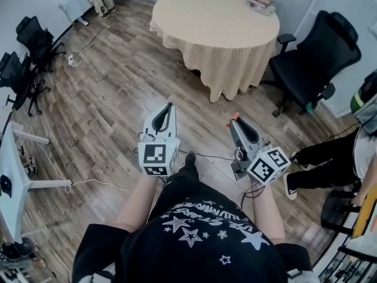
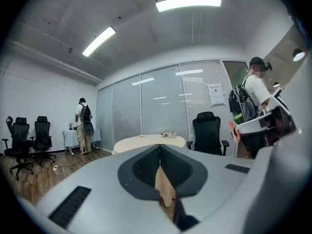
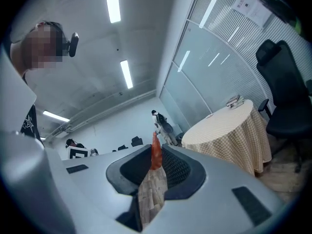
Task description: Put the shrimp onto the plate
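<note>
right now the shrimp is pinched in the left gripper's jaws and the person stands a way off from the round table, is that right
Not quite. The shrimp is pinched in the right gripper, as the right gripper view shows. The left gripper is shut with nothing between its jaws. The person does stand a way off from the round table.

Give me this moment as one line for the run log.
right gripper: jaws shut on shrimp | left gripper: jaws shut, empty | round table: ahead, not reached | plate: not clear
</note>
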`<state>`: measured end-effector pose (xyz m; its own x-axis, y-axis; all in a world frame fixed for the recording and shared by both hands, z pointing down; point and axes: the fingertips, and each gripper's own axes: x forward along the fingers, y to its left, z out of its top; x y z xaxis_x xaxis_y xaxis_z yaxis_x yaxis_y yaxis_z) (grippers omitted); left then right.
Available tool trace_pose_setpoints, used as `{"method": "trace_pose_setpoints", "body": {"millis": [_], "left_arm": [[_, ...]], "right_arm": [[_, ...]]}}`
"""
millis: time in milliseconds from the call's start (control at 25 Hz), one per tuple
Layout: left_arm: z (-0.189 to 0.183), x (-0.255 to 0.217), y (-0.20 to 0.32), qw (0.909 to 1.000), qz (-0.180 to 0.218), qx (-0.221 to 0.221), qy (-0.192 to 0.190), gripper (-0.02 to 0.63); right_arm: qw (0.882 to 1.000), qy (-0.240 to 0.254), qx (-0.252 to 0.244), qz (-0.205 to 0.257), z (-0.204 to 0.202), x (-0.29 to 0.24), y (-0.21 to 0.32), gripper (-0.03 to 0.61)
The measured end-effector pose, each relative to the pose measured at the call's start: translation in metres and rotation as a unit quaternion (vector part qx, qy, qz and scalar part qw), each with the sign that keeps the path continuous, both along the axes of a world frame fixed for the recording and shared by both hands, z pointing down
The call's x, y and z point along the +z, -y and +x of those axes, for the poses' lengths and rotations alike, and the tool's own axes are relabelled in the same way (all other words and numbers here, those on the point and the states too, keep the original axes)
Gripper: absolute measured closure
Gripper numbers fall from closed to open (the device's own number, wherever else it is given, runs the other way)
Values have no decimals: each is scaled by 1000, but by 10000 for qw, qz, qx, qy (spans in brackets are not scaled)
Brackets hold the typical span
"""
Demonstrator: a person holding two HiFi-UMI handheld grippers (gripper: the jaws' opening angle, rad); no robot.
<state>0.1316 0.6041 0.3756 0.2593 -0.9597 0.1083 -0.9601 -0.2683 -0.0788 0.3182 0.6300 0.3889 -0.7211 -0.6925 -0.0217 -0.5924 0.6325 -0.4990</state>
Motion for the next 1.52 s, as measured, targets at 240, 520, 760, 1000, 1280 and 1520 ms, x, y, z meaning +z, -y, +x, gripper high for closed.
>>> {"method": "trace_pose_setpoints", "body": {"millis": [240,520,760,1000,1280,1520], "left_arm": [[-26,-1,69,9999,6,108,-97,604],[-48,-4,140,9990,23,435,-86,604],[-73,7,185,9985,-51,531,-73,604],[-93,12,203,9990,-100,395,-199,604],[-108,23,240,9990,-291,318,-127,604],[-114,26,309,9991,-358,239,-65,604]], "right_arm": [[9999,-132,42,41,-27,-9,75,500],[9999,-84,141,-45,-62,-10,158,500],[9997,-57,220,-118,-93,-7,210,500],[9996,-162,173,-170,-103,-4,239,500],[9996,-43,139,-255,-109,7,301,501],[9995,3,-32,-302,-115,19,382,500]]}}
